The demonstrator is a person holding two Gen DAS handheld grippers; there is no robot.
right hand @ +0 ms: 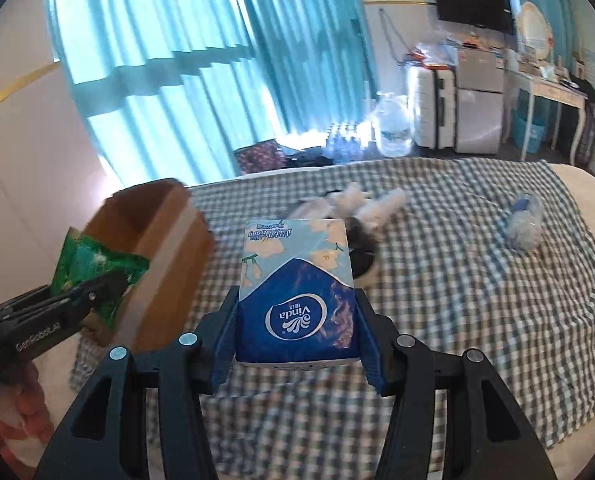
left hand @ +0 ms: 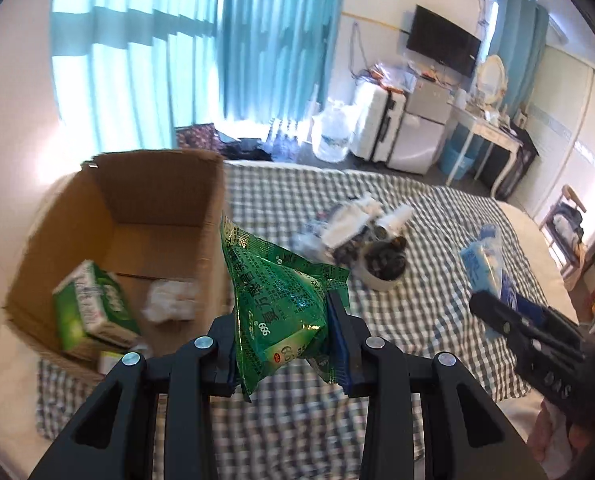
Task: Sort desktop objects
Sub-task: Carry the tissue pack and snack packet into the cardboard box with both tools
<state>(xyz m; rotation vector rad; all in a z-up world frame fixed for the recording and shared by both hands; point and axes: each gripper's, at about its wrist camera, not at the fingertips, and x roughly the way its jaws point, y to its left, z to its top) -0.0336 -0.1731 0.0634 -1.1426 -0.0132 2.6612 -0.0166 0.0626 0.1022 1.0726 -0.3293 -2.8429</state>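
Boxed: green carton (left hand: 93, 312) and white wad in cardboard box (left hand: 145, 216). In transit: green snack packet (left hand: 281, 300) clamped in left tongs (left hand: 285, 344) beside box; tissue pack (right hand: 297, 292) clamped in right tongs (right hand: 297, 344) above bed (right hand: 477, 300). Outstanding: bowl-and-wrapper heap (left hand: 369, 236), plastic bottle (right hand: 523, 222).

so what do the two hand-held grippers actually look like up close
Both are matte black plastic. The left hand-held gripper and the right hand-held gripper each have angular arms with triangular cut-outs, round silver pivot bolts and ribbed blue pads inside the fingers. White GenRobot.AI lettering runs along the left one's side in the right wrist view. No cables show.
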